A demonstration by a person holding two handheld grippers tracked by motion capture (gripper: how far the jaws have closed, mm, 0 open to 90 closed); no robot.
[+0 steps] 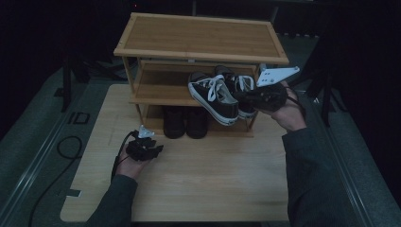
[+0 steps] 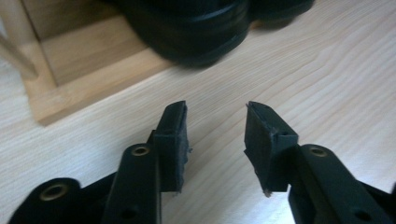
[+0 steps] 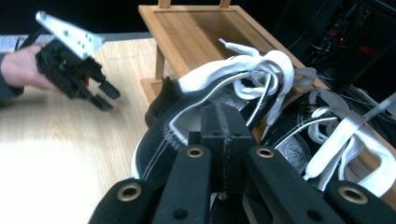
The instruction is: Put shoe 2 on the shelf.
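A big wooden table [image 1: 198, 179] holds a shoe rack [image 1: 201, 38] with dark shoes [image 1: 184, 122] at the bottom. The right gripper [image 3: 219, 140] pinches a black-and-white sneaker [image 1: 213, 97] by its edge, tilted at the middle shelf – another sneaker [image 1: 241, 90] sits just beside it. The left gripper [image 1: 144, 146] hovers low over the table, fingers [image 2: 173, 140] spread apart – nothing between them

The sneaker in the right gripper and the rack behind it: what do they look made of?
The sneaker looks like black canvas with white stitching, a white rubber-like sole edge and flat white woven laces. The rack looks like bamboo or light wood, matte, judging by its fine straight grain and framed slat panels. The right gripper is shut on the sneaker's fabric edge.
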